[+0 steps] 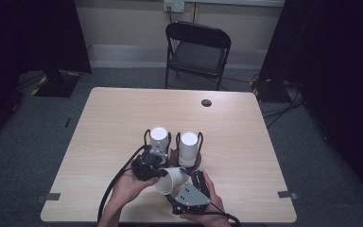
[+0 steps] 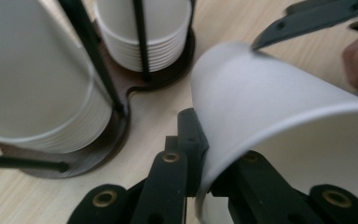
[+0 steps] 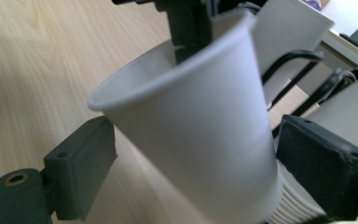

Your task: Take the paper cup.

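A single white paper cup (image 1: 171, 181) hangs tilted over the table's near middle. My left gripper (image 1: 157, 165) is shut on its rim, one jaw inside the cup (image 2: 284, 107) and one outside; in the left gripper view the pinch (image 2: 200, 135) is sharp. My right gripper (image 1: 194, 178) comes in from the near right. It (image 3: 196, 158) stands open, with its pads close on either side of the cup's body (image 3: 200, 116). Just behind stand two stacks of white cups (image 1: 159, 135) (image 1: 189, 144) in a black wire holder (image 2: 168, 74).
The light wooden table (image 1: 113, 123) has a round cable hole (image 1: 206, 102) at the back right. A black folding chair (image 1: 198, 47) stands beyond the far edge. A person's hands (image 1: 127, 187) hold the grippers near the front edge.
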Demonstrator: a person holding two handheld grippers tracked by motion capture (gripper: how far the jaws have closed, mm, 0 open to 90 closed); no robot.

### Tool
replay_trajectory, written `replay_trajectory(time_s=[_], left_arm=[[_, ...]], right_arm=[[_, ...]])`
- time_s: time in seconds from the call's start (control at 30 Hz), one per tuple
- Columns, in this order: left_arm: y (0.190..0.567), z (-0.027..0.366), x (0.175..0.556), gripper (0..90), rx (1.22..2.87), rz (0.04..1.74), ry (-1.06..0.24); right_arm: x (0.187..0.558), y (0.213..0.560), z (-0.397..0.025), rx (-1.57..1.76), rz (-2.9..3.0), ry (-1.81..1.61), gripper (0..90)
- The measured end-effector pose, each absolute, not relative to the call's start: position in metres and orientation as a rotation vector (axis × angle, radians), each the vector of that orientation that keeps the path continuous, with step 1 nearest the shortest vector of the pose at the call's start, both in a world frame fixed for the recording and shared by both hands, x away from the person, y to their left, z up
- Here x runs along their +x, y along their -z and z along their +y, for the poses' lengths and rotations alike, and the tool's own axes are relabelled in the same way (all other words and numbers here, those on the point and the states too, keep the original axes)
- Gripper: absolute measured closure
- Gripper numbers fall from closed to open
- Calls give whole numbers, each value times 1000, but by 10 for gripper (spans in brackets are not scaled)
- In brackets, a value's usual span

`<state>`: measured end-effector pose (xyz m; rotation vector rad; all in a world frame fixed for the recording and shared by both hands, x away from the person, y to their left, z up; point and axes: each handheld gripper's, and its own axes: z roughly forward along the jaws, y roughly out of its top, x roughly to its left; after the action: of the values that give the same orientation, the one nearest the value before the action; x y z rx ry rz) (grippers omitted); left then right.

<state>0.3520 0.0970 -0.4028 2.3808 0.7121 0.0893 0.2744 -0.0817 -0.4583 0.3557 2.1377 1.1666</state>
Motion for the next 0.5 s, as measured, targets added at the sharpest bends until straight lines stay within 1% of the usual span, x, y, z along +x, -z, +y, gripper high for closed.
replay_trajectory(time_s=[0.03, 0.1, 0.17, 0.3, 0.43, 0.5], left_arm=[[403, 95, 351, 876, 2380, 698, -76], [404, 94, 350, 876, 2375, 716, -94], [403, 94, 350, 876, 2360, 725, -69], [402, 90, 350, 876, 2365, 691, -37], [403, 88, 349, 884, 2350, 656, 4], [404, 90, 350, 884, 2338, 649, 21]], right_arm=[[274, 458, -80, 346, 2133, -1168, 130], [274, 457, -77, 336, 2140, -1156, 133], [274, 456, -76, 330, 2133, -1154, 133], [274, 455, -74, 309, 2123, -1157, 142], [269, 453, -67, 273, 2086, -1142, 197], [268, 451, -67, 278, 2082, -1146, 206]])
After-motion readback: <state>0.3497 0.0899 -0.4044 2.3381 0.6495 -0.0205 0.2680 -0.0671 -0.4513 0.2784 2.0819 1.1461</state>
